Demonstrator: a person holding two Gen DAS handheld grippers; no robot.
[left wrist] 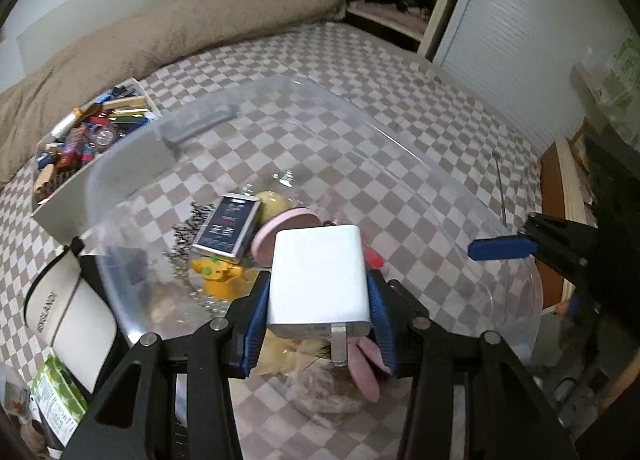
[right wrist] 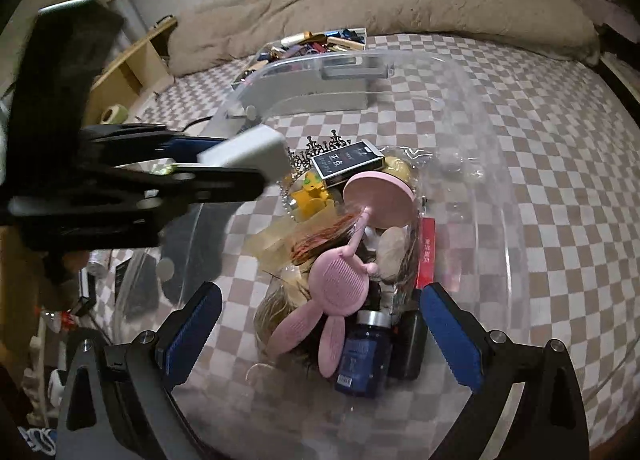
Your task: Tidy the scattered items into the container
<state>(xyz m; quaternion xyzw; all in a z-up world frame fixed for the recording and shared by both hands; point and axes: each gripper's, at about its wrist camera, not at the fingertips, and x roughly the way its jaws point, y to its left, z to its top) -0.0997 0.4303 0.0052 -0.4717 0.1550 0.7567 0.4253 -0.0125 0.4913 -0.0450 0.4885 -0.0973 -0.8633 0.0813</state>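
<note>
Left tongs clamped on charger over bin, right tongs wide apart, nothing between them.
Left wrist: left gripper [left wrist: 318, 314] pads squeeze white charger [left wrist: 318, 276] above clear container [left wrist: 304, 99] on checkered bed [left wrist: 420, 107]; black box [left wrist: 228, 225], pink disc [left wrist: 286, 230], yellow toy [left wrist: 218, 274] inside. Right wrist: right gripper [right wrist: 320, 334] spread over the near end of the container, above pink brush [right wrist: 334, 290] and blue bottle [right wrist: 362, 356]; charger at left.
</note>
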